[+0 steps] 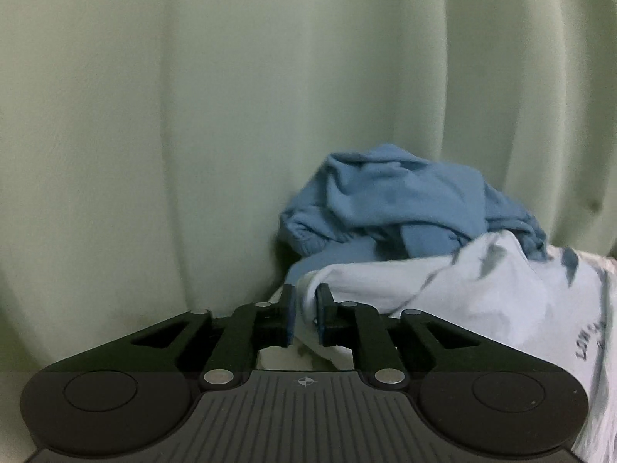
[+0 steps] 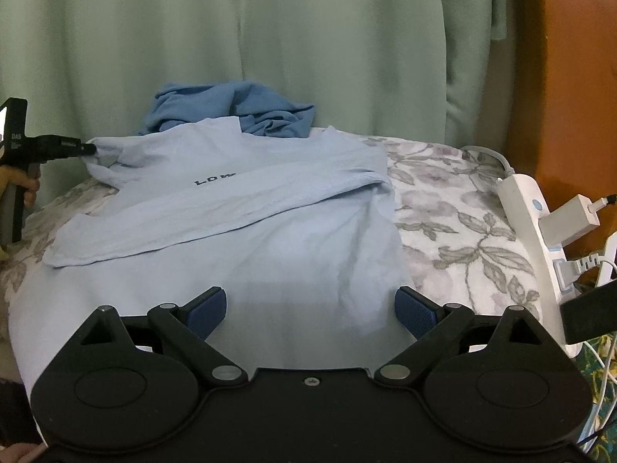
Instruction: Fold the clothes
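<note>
On floral bedspread [image 2: 455, 208] before green curtain [image 2: 270, 38]: left jaws pinch shirt [image 2: 270, 231], right jaws wide.

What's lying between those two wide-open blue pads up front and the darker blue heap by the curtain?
In the right wrist view, only the light blue shirt, spread over the floral bedspread, lies between the right gripper and the crumpled blue garment.

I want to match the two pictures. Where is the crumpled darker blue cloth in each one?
Left wrist view: the darker blue cloth sits right of centre, behind the light blue shirt.
Right wrist view: darker blue cloth upper left of centre, behind the shirt.
Shared landmark: the green curtain behind it.
</note>
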`<state>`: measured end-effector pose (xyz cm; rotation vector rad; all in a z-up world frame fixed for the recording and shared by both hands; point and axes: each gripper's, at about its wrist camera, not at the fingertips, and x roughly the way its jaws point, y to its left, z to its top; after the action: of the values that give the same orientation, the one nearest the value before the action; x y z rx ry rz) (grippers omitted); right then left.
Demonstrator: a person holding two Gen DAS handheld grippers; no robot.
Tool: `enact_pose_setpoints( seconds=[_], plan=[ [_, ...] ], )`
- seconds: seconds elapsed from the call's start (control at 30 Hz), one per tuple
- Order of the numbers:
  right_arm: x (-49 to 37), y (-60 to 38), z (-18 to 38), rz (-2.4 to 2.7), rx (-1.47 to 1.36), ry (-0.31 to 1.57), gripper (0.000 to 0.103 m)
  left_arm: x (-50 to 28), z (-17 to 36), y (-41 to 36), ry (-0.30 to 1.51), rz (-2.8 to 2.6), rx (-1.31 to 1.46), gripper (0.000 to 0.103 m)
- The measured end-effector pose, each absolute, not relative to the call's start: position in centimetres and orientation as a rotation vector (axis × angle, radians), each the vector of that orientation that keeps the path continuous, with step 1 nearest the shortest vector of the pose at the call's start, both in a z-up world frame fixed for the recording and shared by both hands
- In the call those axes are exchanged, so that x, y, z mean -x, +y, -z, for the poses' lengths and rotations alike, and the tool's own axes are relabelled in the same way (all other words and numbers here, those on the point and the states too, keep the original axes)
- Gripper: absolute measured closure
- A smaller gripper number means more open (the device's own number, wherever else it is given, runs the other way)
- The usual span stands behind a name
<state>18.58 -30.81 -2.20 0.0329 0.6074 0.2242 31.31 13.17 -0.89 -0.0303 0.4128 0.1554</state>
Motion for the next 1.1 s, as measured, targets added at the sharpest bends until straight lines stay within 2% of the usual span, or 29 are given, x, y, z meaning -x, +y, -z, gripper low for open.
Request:
enact_pose_setpoints(
  seconds=[0.1, 0.17, 0.33, 0.5, 0.57, 0.6, 0.73, 1.1],
  plan=[
    [-18.8, -30.7, 2.3, -0.231, -0.029, 0.61, 0.009, -31.1, 0.0, 11.8, 0.376, -0.133, -0.06, 0.078],
    [-18.8, -30.5, 2.4, -0.235, -0.029, 0.611, 0.009, -31.5, -0.4, 10.7, 0.382, -0.095, -0.123, 0.056],
    [-18.8, -30.5, 2.4, -0.241, -0.031, 0.61, 0.009, -33.6, 0.4, 8.3, 0.448, -0.023, -0.278, 0.055],
    [-18.8, -30.6, 2.4, -0.245, -0.033, 0.614, 0.009, -35.0, 2.1, 7.8, 0.501, -0.016, -0.3, 0.059],
    [-18.9, -30.6, 2.5, -0.247, -0.033, 0.618, 0.009, -35.1, 2.4, 7.9, 0.513, -0.015, -0.29, 0.069],
    [-18.9, -30.6, 2.6, -0.248, -0.034, 0.62, 0.009, -35.1, 2.6, 8.0, 0.518, -0.017, -0.286, 0.071],
    [-18.9, -30.6, 2.6, -0.25, -0.036, 0.623, 0.009, -35.4, 2.8, 8.4, 0.523, -0.036, -0.275, 0.096],
    [-18.8, -30.6, 2.7, -0.251, -0.041, 0.621, 0.009, -32.7, -0.7, 11.4, 0.346, -0.145, -0.191, 0.1]
  ],
)
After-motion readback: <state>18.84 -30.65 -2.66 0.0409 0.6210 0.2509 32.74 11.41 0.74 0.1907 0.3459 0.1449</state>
